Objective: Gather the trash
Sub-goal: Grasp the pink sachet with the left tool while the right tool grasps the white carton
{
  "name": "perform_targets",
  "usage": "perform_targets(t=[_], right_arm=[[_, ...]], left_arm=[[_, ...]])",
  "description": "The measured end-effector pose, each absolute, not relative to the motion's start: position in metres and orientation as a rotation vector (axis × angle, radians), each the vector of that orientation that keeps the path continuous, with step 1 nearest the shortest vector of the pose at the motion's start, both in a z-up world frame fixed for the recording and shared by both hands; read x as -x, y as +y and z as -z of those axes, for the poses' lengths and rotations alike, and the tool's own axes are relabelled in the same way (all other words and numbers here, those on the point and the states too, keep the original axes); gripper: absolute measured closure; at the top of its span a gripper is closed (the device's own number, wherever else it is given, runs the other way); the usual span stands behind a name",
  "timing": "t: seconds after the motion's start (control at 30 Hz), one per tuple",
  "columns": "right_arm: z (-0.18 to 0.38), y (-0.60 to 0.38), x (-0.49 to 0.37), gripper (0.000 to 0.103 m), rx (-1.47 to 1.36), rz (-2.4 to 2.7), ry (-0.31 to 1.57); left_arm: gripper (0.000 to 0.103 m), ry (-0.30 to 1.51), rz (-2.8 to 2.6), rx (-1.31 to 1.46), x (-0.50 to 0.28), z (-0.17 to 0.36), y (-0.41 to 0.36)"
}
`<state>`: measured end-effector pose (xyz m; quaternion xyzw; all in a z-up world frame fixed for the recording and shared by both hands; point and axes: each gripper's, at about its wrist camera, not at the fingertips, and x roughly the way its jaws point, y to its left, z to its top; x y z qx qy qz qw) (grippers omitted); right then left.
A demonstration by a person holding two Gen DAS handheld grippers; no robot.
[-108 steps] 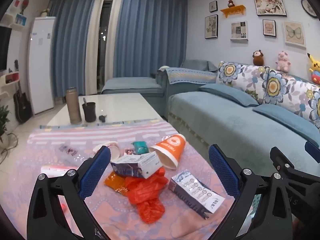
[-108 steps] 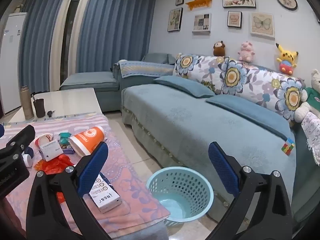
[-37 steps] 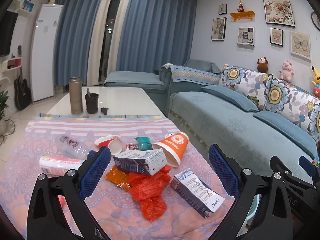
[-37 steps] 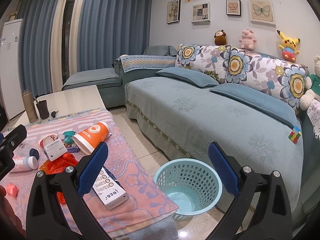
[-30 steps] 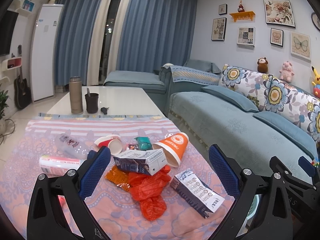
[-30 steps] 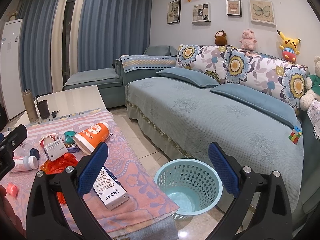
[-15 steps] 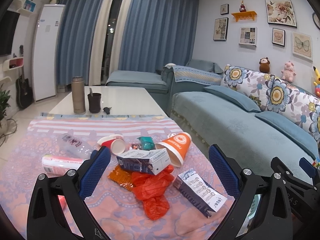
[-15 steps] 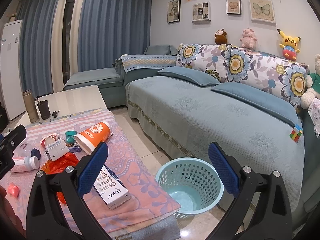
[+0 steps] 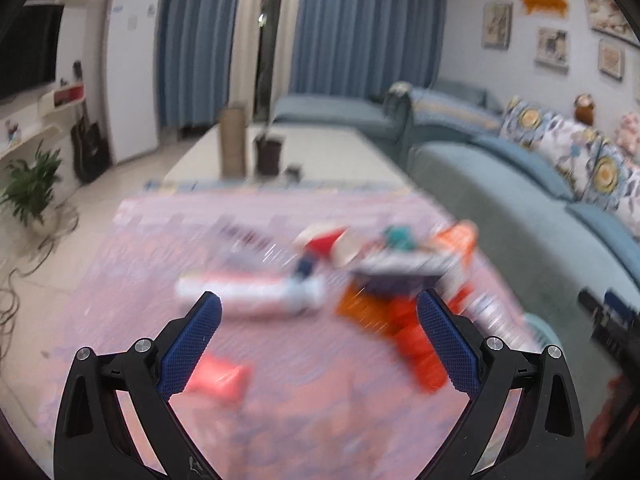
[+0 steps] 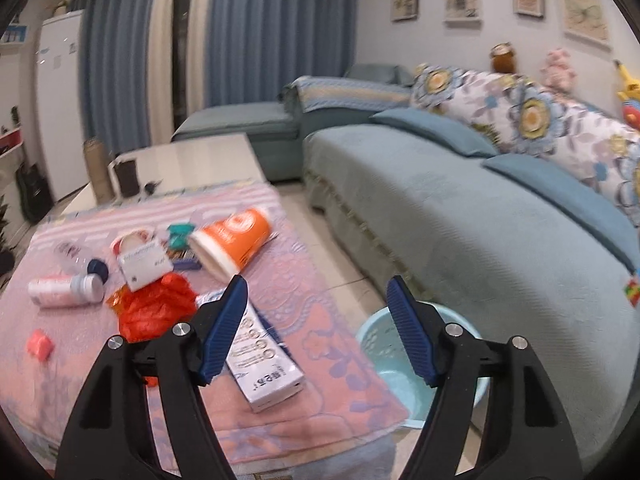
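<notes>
Trash lies on the pink patterned cloth (image 10: 328,332) over the low table: an orange paper cup (image 10: 234,242) on its side, a white carton (image 10: 142,266), a red plastic bag (image 10: 154,310), a long white box (image 10: 260,364), a white bottle (image 10: 64,290) and a small pink wrapper (image 10: 40,344). My right gripper (image 10: 316,328) is open and empty above the table's right edge, next to the long box. My left gripper (image 9: 318,338) is open and empty over the blurred pile, near the white bottle (image 9: 248,294) and red bag (image 9: 420,356).
A light blue mesh bin (image 10: 400,360) stands on the floor between table and blue sofa (image 10: 480,220). A thermos (image 10: 96,172) and a dark cup (image 10: 128,178) stand on the table's bare far end. A fridge (image 10: 60,100) stands at the back left.
Both grippers have swung left and dipped toward the table. The left wrist view is now motion-blurred and nearer the pile. The right gripper's jaws have narrowed somewhat but stay open.
</notes>
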<state>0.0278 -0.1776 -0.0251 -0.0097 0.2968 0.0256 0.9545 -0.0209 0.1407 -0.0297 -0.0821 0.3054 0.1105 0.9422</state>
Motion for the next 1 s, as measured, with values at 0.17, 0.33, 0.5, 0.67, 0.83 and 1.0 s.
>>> perform_targets(t=[0.17,0.33,0.5,0.67,0.83,1.0], right_arm=[[0.052,-0.171,-0.047,0.035,0.030,-0.094,0.667],[0.070,-0.166,-0.062,0.035,0.041,-0.120,0.718],[0.082,-0.164,-0.072,0.034,0.043,-0.137,0.753],[0.090,-0.165,-0.079,0.029,0.048,-0.155,0.777],[0.093,-0.165,-0.085,0.021,0.043,-0.193,0.786],[0.096,-0.161,-0.092,0.015,0.024,-0.269,0.824]], left_arm=[[0.012,0.757,-0.259,0.257,0.042,0.075,0.189],[0.012,0.859,-0.219,0.448,0.046,0.114,0.221],[0.014,0.896,-0.187,0.574,0.031,0.135,0.238],[0.014,0.908,-0.194,0.536,0.002,0.140,0.235],[0.021,0.919,-0.197,0.474,-0.024,0.143,0.231],[0.030,0.924,-0.202,0.365,-0.034,0.143,0.214]])
